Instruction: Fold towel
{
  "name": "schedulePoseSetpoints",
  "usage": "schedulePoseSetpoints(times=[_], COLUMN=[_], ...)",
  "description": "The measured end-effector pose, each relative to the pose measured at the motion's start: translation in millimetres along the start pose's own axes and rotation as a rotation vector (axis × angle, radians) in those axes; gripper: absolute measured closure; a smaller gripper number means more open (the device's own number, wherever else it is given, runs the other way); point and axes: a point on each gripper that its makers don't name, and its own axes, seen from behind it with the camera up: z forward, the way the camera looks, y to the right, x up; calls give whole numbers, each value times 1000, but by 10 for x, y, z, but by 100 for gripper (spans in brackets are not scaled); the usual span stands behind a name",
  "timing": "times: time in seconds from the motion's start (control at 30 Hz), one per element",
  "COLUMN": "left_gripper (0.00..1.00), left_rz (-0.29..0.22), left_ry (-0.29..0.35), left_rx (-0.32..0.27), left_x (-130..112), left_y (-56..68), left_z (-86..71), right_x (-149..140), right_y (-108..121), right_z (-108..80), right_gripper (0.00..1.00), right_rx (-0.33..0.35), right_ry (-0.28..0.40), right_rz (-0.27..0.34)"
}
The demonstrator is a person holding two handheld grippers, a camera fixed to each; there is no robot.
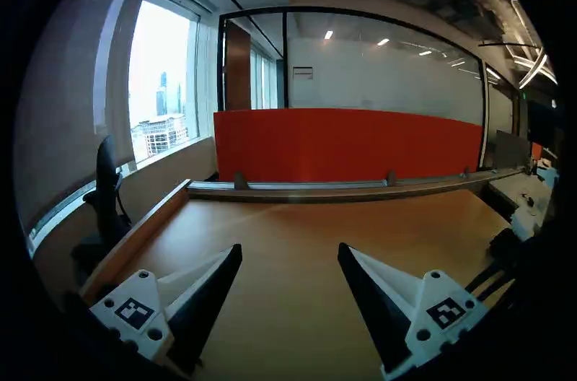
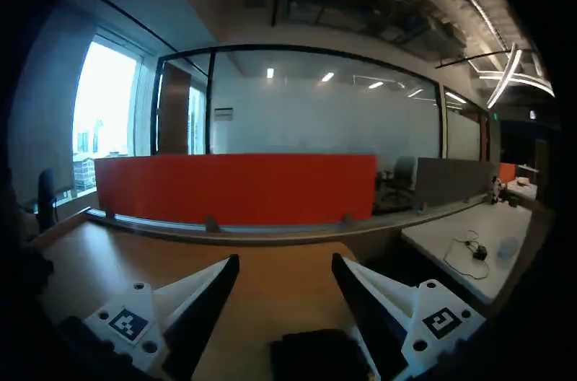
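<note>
Two grippers: the left gripper (image 1: pixel 289 247) and the right gripper (image 2: pixel 284 257) both have their fingers spread wide apart and grip nothing.
Landmark: an orange partition (image 1: pixel 346 143) runs across the far edge of a wooden desk (image 1: pixel 303 237).
Left gripper view, particular: a bright window (image 1: pixel 162 92) lies left of the orange partition, with a dark office chair (image 1: pixel 108 193) below it. Dark items sit at the desk's right end, too murky to identify.
Right gripper view, particular: the towel (image 2: pixel 317 356) lies on the desk on the near side of the orange partition, well apart from it and low between the right gripper's finger bases. A white desk (image 2: pixel 469 237) stands right of the orange partition and carries a thin cable (image 2: pixel 465 247).
Both views: a glass wall (image 2: pixel 324 114) stands behind the orange partition.
Fingers: white, hard-looking wedge bodies taper to points, with black inner faces. Each carries a square black-and-white marker.
Towel material: dark, matte and blocky in outline; its weave cannot be made out.
Desk surface: smooth, warm-toned wood with a slight sheen.
Partition surface: flat, plain and uniformly orange, seated in a grey rail.
</note>
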Motion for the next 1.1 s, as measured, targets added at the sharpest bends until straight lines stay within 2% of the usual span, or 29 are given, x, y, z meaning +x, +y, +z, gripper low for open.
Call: schedulePoseSetpoints(times=[0.5, 0.8, 1.1], left_gripper=[1, 1, 1], left_rz=[-9, -41, -15], left_ry=[84, 135, 198], left_rx=[-15, -29, -37], left_x=[328, 530, 709], left_y=[22, 2, -13], left_z=[142, 153, 148], right_x=[292, 429, 373], right_y=[-819, -1359, -1632], right_z=[79, 100, 148], right_gripper=[0, 1, 1], right_rx=[67, 103, 114], right_ry=[49, 76, 75], right_rz=[-2, 4, 5])
